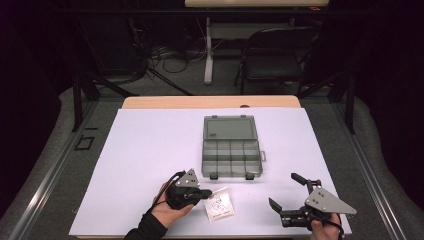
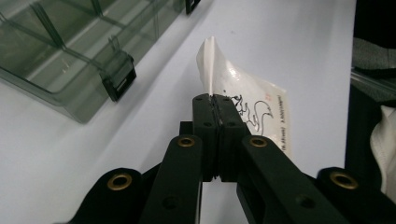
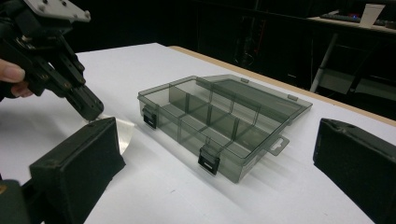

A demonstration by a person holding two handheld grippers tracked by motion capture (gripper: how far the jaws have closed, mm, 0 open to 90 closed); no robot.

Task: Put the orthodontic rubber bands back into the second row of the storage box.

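Note:
A small white plastic bag (image 1: 220, 206) with a black printed drawing lies on the white table near its front edge. My left gripper (image 1: 206, 194) is shut on the bag's near edge. In the left gripper view the two jaws meet on a raised fold of the bag (image 2: 243, 100) at the left gripper (image 2: 215, 103). My right gripper (image 1: 283, 190) rests to the right, open, nothing between its fingers. A smoky transparent compartment box (image 1: 231, 150) lies open at the middle, lid folded back. The right gripper view has the box (image 3: 219, 119), the left gripper (image 3: 91, 109) and a bit of the bag (image 3: 123, 133).
A white sheet (image 1: 150, 145) covers the wooden table. The box's latches (image 2: 119, 79) face the front edge, close to the bag. Beyond the table's far edge stand a black folding chair (image 1: 280, 55) and a table leg (image 1: 208, 50).

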